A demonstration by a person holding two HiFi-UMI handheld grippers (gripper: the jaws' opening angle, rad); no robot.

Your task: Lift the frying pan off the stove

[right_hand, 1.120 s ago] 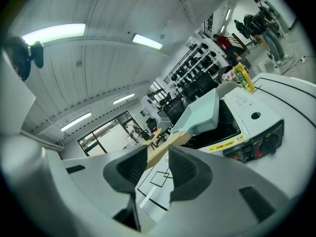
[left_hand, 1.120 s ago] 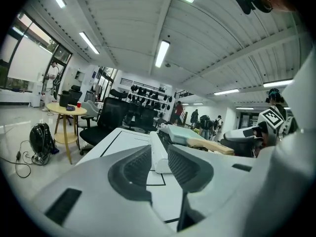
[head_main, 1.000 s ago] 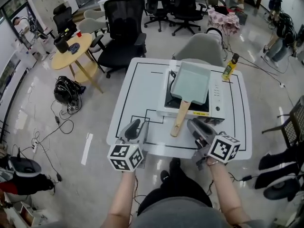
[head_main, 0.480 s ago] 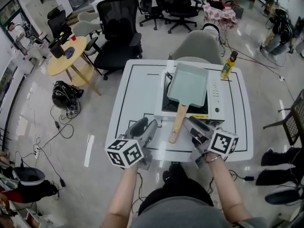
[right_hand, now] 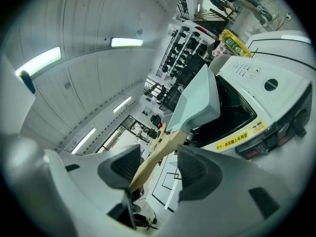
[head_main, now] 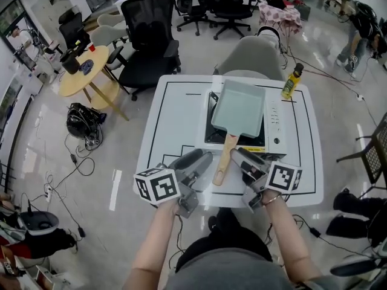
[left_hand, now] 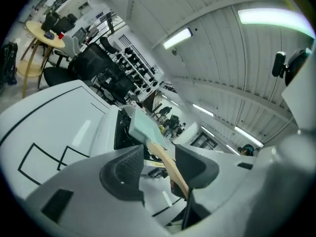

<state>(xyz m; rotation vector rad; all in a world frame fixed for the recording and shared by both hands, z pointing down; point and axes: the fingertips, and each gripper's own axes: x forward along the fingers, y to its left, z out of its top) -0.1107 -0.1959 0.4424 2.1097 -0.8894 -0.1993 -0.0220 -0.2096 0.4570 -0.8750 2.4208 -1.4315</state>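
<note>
A pale green square frying pan [head_main: 239, 109] sits on the portable stove [head_main: 275, 125], and its wooden handle [head_main: 224, 159] reaches toward me over the white table [head_main: 175, 119]. My left gripper [head_main: 198, 160] is just left of the handle's end, angled toward it, its jaws opening. My right gripper [head_main: 240, 159] is just right of the handle, also opening. In the left gripper view the handle [left_hand: 170, 167] and pan [left_hand: 143, 127] show through the gap of the gripper [left_hand: 158, 164], untouched by the pads. The right gripper view shows the handle [right_hand: 158, 152] ahead of its gripper [right_hand: 158, 169], also untouched.
A yellow bottle [head_main: 292, 81] stands at the table's far right corner. A grey chair [head_main: 254, 59] is behind the table, with black office chairs [head_main: 154, 35] and a round wooden table [head_main: 91, 65] beyond. Cables and a bag [head_main: 84, 116] lie on the floor at left.
My left gripper has swung rightward and turned toward the handle's end. Both grippers' jaws have spread wider. The right gripper has barely shifted, and the pan has not moved.
</note>
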